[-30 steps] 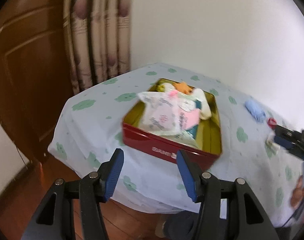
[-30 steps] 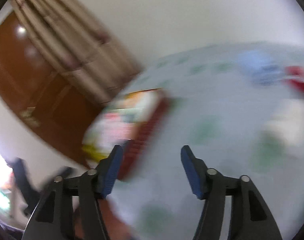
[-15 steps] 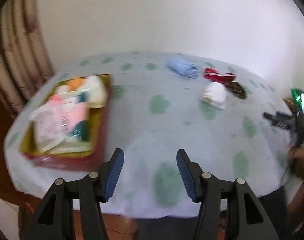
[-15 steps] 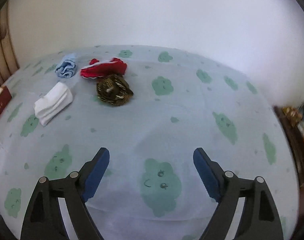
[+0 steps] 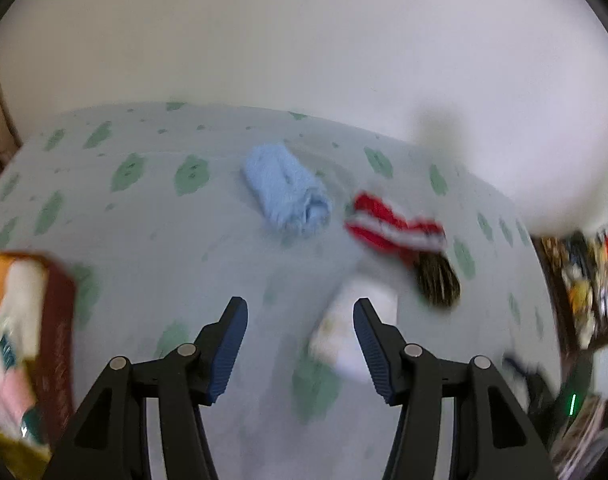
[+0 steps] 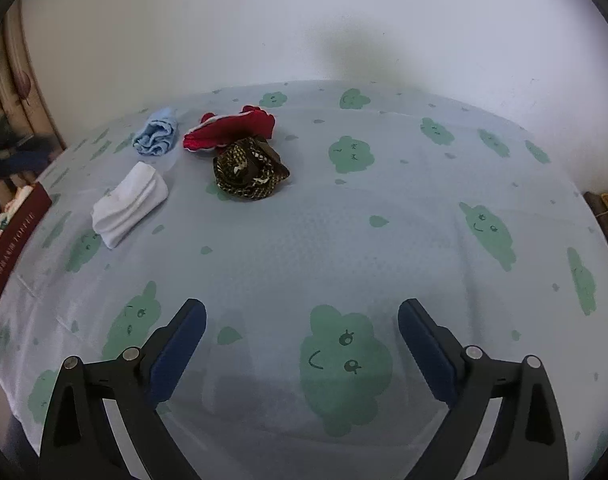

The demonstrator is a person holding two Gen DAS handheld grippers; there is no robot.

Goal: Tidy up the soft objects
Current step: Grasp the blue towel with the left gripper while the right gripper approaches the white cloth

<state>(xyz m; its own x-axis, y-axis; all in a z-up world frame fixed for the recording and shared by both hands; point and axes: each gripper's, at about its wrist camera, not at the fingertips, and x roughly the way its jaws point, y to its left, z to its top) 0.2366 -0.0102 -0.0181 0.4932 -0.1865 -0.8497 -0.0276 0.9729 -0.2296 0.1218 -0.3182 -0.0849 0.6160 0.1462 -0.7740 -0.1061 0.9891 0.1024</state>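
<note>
Several soft things lie on the cloud-print tablecloth [image 6: 343,240]: a rolled light-blue cloth [image 6: 156,138], a red cloth with white trim [image 6: 232,132], a dark patterned bundle [image 6: 248,170] and a folded white cloth [image 6: 130,204]. My right gripper [image 6: 302,316] hovers over bare cloth well in front of them, its jaws opening with nothing between. The left wrist view is blurred. It shows the blue roll [image 5: 286,192], the red cloth [image 5: 391,228], the dark bundle [image 5: 437,280] and the white cloth [image 5: 351,332]. My left gripper [image 5: 300,316] is open and empty, with the white cloth just beyond its right finger.
A dark red tin [image 6: 18,240] holding packets and soft items stands at the table's left end [image 5: 58,320]. A white wall runs behind the table. A curtain [image 6: 20,80] hangs at far left. Cluttered shelves [image 5: 583,280] stand past the table's right edge.
The left wrist view swung from the tin rightward to the loose cloths and closer to them. The right view swung from the tin side to the table's middle, and its jaws spread wider.
</note>
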